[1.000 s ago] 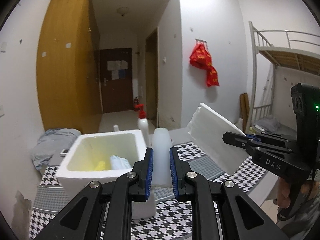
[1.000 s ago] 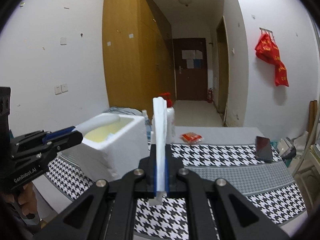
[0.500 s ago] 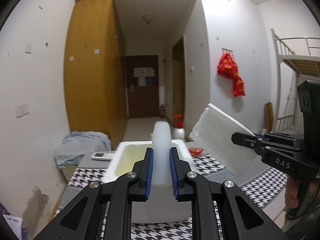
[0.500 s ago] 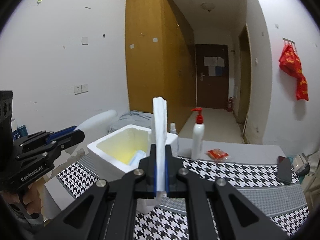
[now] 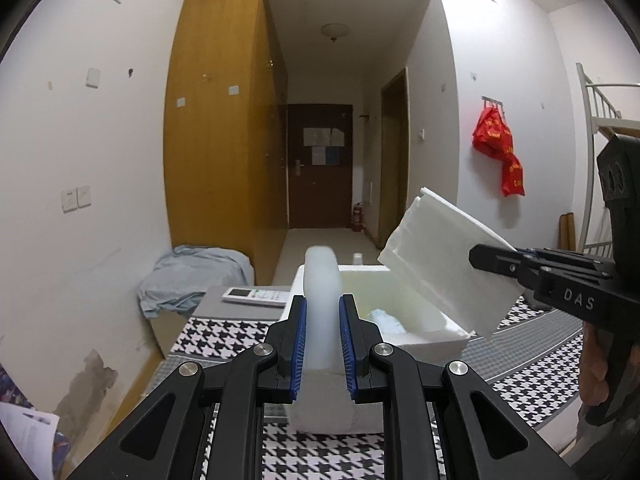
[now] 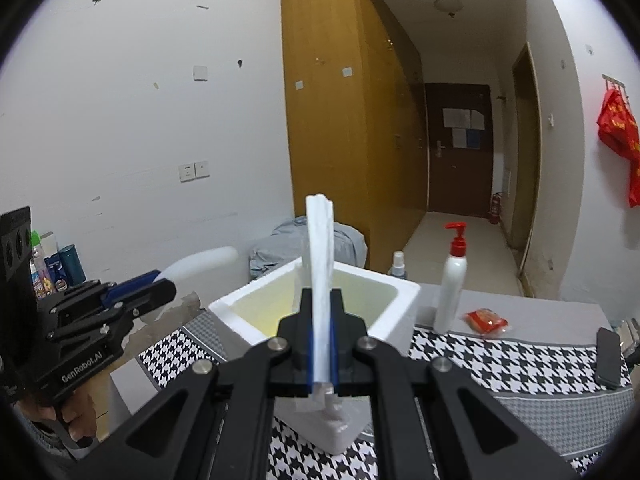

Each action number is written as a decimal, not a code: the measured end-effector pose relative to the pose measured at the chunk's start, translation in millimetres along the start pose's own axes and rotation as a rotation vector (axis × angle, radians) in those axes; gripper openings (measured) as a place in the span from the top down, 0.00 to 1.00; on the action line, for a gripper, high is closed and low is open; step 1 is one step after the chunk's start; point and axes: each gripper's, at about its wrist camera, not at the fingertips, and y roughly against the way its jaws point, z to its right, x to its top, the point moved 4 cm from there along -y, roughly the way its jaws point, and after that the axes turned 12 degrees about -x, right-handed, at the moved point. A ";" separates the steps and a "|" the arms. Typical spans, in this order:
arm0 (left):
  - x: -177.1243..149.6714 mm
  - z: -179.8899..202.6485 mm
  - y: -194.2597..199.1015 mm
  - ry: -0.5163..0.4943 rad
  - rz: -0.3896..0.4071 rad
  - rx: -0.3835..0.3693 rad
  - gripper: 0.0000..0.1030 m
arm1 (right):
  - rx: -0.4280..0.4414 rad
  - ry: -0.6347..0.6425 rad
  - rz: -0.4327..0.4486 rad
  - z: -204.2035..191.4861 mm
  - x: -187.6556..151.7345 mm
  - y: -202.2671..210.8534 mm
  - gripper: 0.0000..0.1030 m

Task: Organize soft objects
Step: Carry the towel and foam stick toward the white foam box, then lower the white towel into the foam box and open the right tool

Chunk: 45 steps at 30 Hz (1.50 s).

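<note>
While the white foam box [image 5: 420, 332] stands open on the houndstooth tablecloth [image 5: 224, 336], both soft pieces hang above it. The left gripper [image 5: 323, 344] is clamped on a rounded, translucent white pad [image 5: 322, 300], held upright over the box's near-left wall. The right gripper [image 6: 321, 354] is pinched tight on the edge of the flat foam lid [image 5: 440, 264], which in the left wrist view tilts over the box's right rim, its lower corner just beside that rim. Inside the box something pale and wrapped [image 5: 384, 320] lies at the bottom; what it is I cannot tell. The step in hand looks like loading the pad and then closing the box. To do it well, keep the lid tilted clear until the pad is lowered fully past the rim, release only once it rests inside, then bring the lid level and square it to the rim before letting go. Both materials dent easily, so firm squeezing is unwise. Further out stand a pump bottle [image 6: 452, 280], a small spray bottle [image 6: 398, 266], a red packet [image 6: 486, 320], a phone [image 6: 608, 356] and a remote [image 5: 256, 296], all apart from the box.
</note>
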 end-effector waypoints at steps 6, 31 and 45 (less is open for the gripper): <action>-1.1 -11.9 2.9 0.014 0.007 0.023 0.83 | 0.021 -0.002 -0.014 -13.8 5.6 -17.9 0.92; -12.5 -30.9 -12.6 0.039 -0.038 0.027 0.83 | 0.003 0.014 -0.127 -35.7 -3.1 -81.9 0.91; -11.8 -37.2 -14.1 0.052 -0.033 0.035 0.83 | -0.027 0.025 -0.122 -33.3 -6.1 -82.0 0.09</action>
